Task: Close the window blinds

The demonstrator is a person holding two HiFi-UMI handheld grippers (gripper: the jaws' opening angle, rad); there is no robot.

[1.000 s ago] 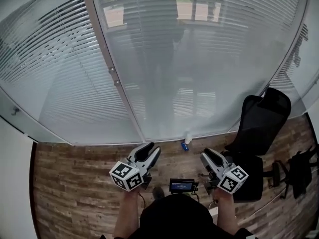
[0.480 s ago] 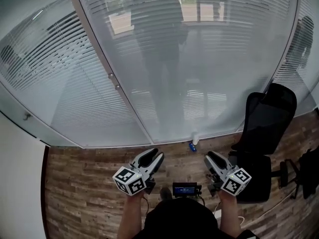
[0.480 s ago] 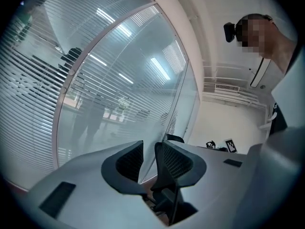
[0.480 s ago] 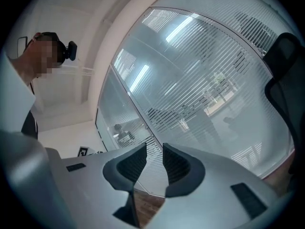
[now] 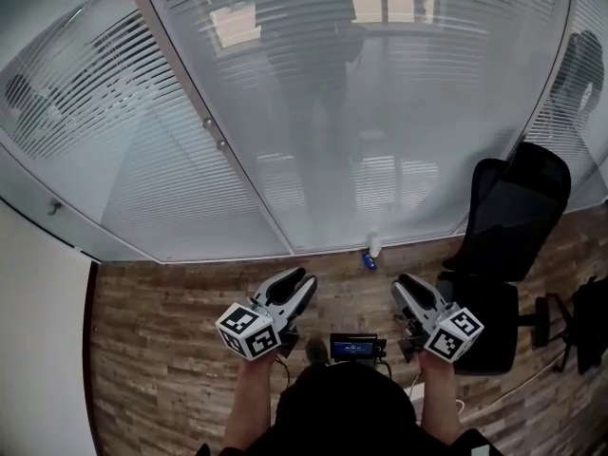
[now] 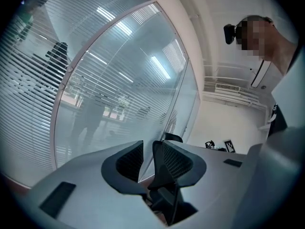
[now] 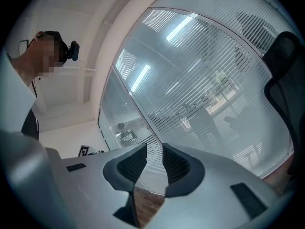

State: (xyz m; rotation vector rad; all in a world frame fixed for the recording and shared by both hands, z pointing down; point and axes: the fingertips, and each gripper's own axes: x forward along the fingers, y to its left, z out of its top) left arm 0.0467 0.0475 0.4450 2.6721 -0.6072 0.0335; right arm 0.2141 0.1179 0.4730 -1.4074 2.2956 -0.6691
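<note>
jaws spread and empty on left gripper (image 5: pixel 300 277) and right gripper (image 5: pixel 403 284), the right may bump the chair (image 5: pixel 508 218) reaching the blinds (image 5: pixel 418 74).

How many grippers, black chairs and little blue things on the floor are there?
Grippers: 2, the left gripper and the right gripper
Black chair: 1
Little blue thing on the floor: 1
Total: 4
</note>
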